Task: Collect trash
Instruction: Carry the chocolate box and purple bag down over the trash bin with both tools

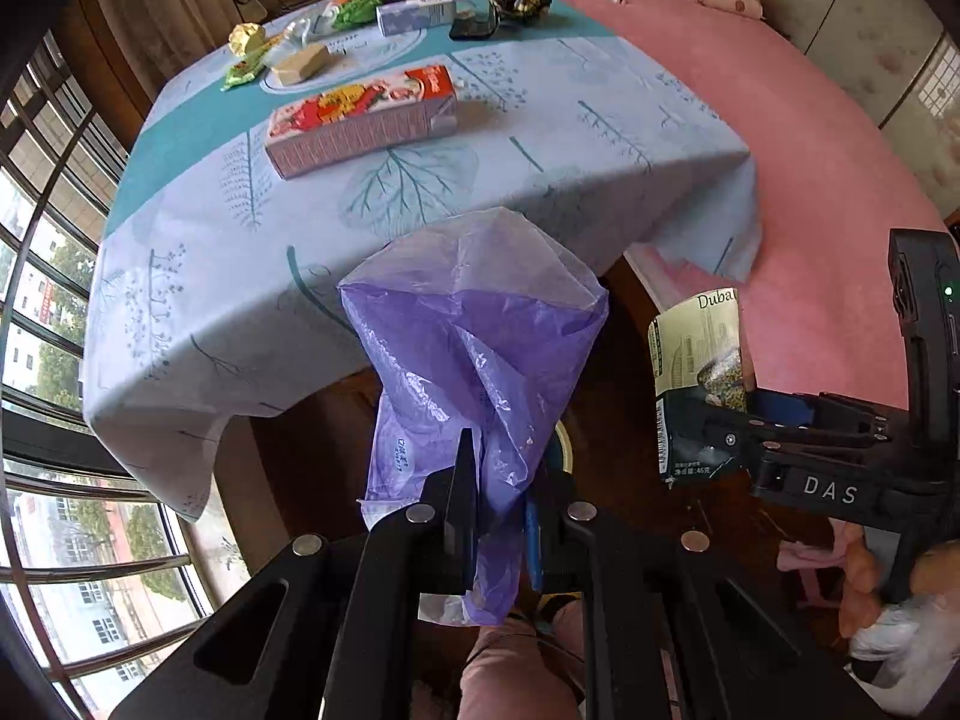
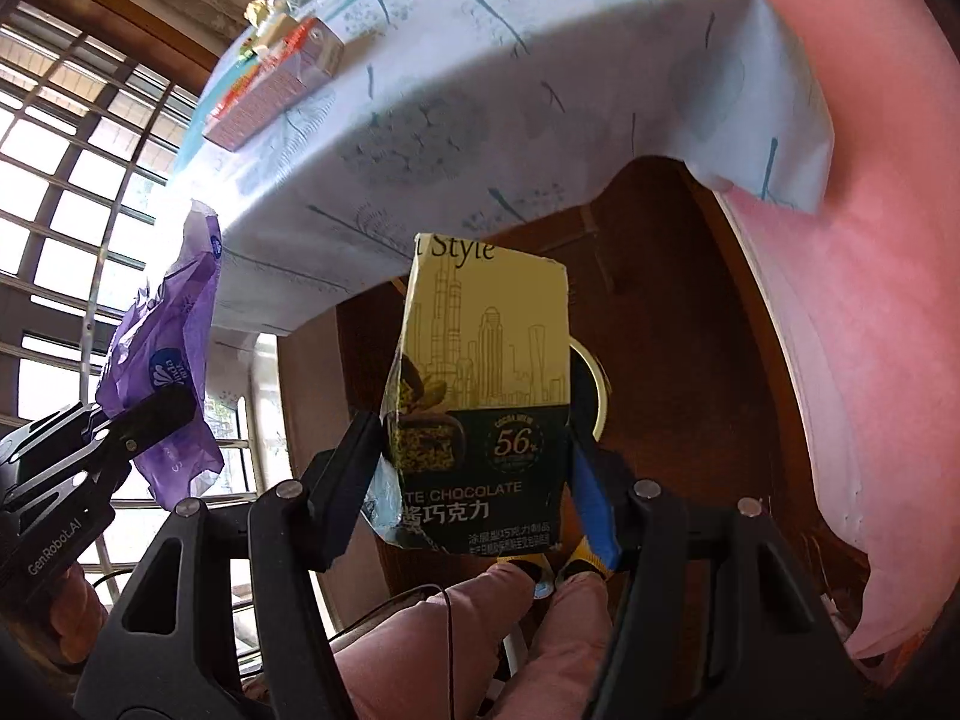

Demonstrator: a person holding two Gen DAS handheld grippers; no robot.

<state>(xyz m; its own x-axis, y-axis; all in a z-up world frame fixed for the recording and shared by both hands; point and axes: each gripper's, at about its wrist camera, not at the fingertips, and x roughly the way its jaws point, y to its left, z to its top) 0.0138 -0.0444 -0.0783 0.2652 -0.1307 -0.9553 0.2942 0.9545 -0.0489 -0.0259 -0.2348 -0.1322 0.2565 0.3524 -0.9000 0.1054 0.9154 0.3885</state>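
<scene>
A purple trash bag point(image 1: 474, 354) is pinched at its lower folds by the left gripper point(image 1: 498, 516); an empty chocolate box point(image 2: 480, 408) is clamped by the right gripper point(image 2: 474, 480), at 3 o'clock of the bag. A drop-in is judged next, though the bag's mouth cannot be made out. More litter is left at 12 o'clock on the table point(image 1: 570, 138).

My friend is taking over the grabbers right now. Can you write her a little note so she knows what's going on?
Left gripper: shut on the purple bag, held below the table's edge.
Right gripper: shut on the chocolate box, beside the bag, not yet in it.
Left on the tablecloth: the long red carton, the small blue box, the green wrappers and other bits.
Next, probably: drop the box into the bag, then fetch the rest.
</scene>
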